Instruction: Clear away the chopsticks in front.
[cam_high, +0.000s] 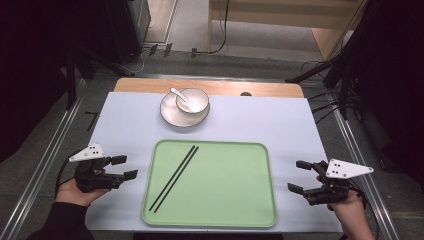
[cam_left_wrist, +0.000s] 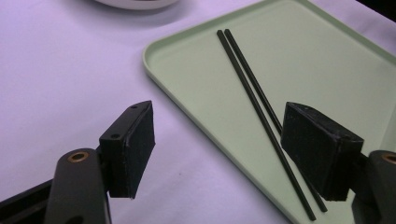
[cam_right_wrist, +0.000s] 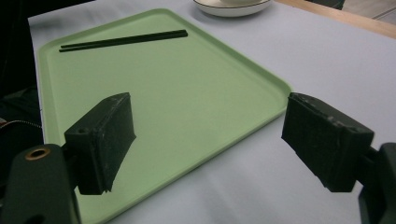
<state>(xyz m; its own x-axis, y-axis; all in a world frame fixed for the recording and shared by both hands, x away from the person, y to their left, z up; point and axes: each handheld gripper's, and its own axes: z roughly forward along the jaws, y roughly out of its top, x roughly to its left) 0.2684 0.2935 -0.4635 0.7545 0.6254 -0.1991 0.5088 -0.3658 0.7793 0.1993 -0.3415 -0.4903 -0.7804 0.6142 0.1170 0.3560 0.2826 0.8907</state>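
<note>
A pale green tray (cam_high: 235, 200) lies in the middle of the white table cover. Two black chopsticks (cam_high: 175, 177) rest side by side on its left half, slanting from near left to far right. Behind the tray a white bowl (cam_high: 193, 101) with a white spoon (cam_high: 181, 96) in it stands on a white plate (cam_high: 172, 118). My left gripper (cam_high: 124, 167) hovers left of the tray, open, nothing between its pads (cam_left_wrist: 130, 149). My right gripper (cam_high: 300, 176) sits right of the tray, also open and empty. In the left gripper view the chopsticks (cam_left_wrist: 254, 100) run past the right pad.
The wooden table edge (cam_high: 270, 89) shows beyond the white cover. Metal rails (cam_high: 45, 160) run along both sides of the table. Dark equipment and cables stand on the floor at the back. The tray's right half (cam_right_wrist: 177, 88) is bare.
</note>
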